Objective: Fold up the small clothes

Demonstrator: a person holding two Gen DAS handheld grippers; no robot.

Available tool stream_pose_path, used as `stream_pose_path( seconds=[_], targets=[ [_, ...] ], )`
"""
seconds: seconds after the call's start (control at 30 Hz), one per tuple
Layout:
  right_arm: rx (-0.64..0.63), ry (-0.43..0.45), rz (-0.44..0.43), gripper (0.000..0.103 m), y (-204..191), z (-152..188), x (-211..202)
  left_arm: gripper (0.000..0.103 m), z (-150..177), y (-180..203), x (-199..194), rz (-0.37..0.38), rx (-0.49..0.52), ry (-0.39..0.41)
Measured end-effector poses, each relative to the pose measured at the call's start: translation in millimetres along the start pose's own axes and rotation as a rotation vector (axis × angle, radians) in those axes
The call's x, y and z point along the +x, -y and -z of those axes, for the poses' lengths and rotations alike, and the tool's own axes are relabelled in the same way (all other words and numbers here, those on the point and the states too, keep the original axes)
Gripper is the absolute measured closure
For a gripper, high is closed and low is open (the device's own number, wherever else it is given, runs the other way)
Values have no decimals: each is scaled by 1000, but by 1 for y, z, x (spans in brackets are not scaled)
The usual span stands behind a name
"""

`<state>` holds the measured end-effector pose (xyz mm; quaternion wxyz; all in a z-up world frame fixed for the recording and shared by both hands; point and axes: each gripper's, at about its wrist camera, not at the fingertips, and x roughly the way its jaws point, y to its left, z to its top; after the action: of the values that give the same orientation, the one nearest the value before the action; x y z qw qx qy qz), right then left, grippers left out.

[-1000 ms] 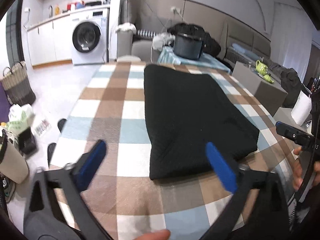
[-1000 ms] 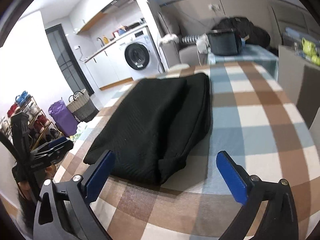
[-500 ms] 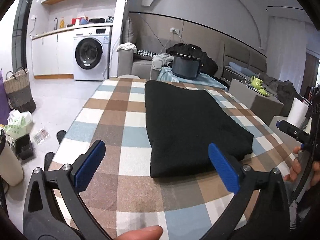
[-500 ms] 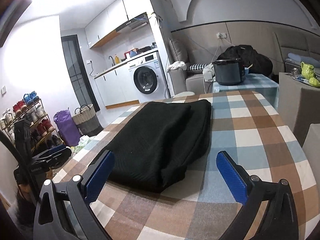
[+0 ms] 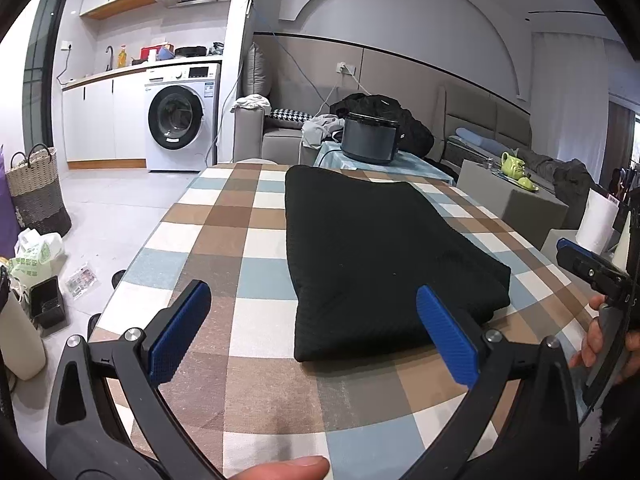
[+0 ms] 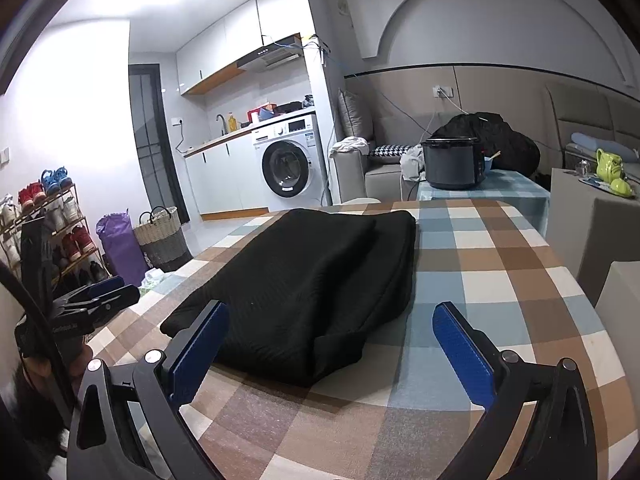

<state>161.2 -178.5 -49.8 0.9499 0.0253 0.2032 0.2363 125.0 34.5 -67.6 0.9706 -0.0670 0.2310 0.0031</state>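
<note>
A black garment lies folded into a long rectangle on the checked tablecloth; it also shows in the right wrist view. My left gripper is open and empty, held above the table's near edge just short of the garment's near end. My right gripper is open and empty, near the garment's near right corner. The right gripper also shows at the right edge of the left wrist view, and the left gripper at the left edge of the right wrist view.
A dark rice cooker stands on a small table beyond the far end. A grey side table with a green teapot is at the right. A woven basket, bags and a washing machine are on the left floor side.
Both grippers have lifted and tilted up, away from the garment, so more of the room shows. Both stay open. The garment has not moved.
</note>
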Motion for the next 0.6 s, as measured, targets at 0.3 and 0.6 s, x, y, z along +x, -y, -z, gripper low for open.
stream_pose_path(
  seconds=[0.3, 0.6],
  targets=[
    [-41, 24, 9, 0, -8, 1, -5, 1, 3, 0, 2, -5, 3, -5],
    [-59, 27, 9, 0, -11, 2, -6, 1, 1, -5, 4, -10, -23, -13]
  ],
)
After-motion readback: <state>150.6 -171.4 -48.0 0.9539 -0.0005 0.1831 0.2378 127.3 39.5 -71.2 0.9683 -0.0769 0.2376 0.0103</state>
